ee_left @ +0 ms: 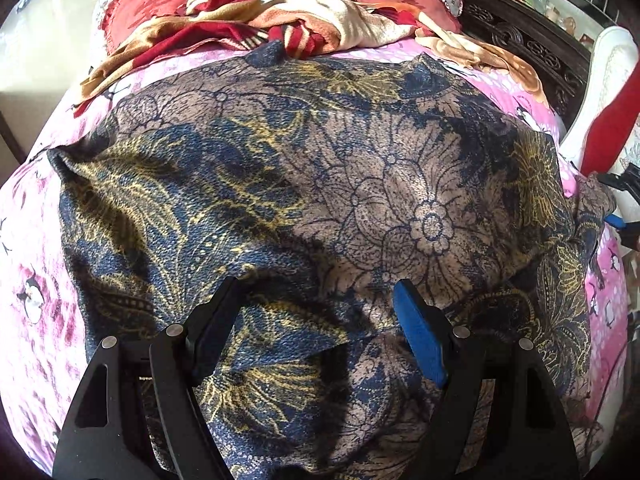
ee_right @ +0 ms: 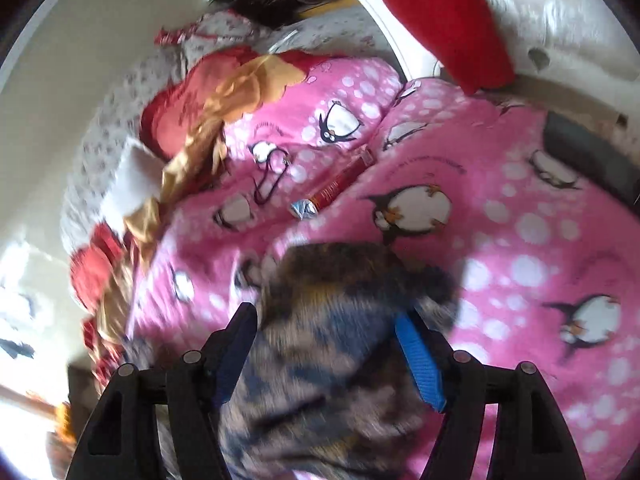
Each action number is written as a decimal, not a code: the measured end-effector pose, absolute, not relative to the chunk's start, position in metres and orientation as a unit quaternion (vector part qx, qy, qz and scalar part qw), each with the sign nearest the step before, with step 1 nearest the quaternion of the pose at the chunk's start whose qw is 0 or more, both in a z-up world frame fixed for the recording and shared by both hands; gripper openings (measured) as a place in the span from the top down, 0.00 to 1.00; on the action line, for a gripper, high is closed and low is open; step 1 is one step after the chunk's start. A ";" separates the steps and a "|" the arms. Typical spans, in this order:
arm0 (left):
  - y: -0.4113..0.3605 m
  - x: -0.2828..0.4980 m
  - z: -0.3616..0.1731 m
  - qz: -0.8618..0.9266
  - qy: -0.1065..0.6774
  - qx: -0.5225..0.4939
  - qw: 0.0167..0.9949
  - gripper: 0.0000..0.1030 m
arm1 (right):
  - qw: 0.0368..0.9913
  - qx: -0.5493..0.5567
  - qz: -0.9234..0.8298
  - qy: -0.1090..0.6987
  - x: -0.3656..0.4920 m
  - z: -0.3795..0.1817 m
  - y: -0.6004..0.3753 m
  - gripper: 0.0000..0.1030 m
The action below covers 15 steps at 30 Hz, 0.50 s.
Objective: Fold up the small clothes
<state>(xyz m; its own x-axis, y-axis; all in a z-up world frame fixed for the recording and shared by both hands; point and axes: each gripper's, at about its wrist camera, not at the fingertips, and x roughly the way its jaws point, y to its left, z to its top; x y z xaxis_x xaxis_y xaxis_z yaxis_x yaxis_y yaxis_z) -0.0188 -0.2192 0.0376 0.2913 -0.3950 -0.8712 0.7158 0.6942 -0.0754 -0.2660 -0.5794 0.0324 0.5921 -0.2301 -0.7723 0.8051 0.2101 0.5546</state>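
Note:
A dark blue, tan and gold floral garment (ee_left: 320,200) lies spread over the pink penguin bedsheet (ee_left: 32,280) and fills most of the left wrist view. My left gripper (ee_left: 316,292) hovers low over its near part, jaws wide, with nothing pinched between them. In the blurred right wrist view, a bunched end of the same garment (ee_right: 328,320) sits between the fingers of my right gripper (ee_right: 326,316). Its jaws stand apart and the blue pad (ee_right: 420,360) shows bare. The right gripper's black and blue parts (ee_left: 620,200) peek in at the garment's right edge.
Red frilled pillows (ee_left: 160,0) and a crumpled red and cream blanket (ee_left: 300,24) lie at the head of the bed. A dark carved headboard (ee_left: 532,44) runs along the right. A small red tube (ee_right: 340,184) and a hair clip (ee_right: 272,180) rest on the sheet (ee_right: 520,220).

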 end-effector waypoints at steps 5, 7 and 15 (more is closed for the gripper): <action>-0.214 -0.018 0.039 -0.352 0.482 0.164 0.785 0.24 | 0.759 0.457 -0.373 0.277 -0.258 0.045 -0.583 0.78; -0.208 -0.017 0.044 -0.353 0.479 0.155 0.789 0.24 | 0.795 0.400 -0.384 0.247 -0.263 0.072 -0.568 0.81; -0.173 0.002 0.078 -0.341 0.453 0.089 0.819 0.24 | 0.937 0.147 -0.257 0.186 -0.219 0.192 -0.450 0.81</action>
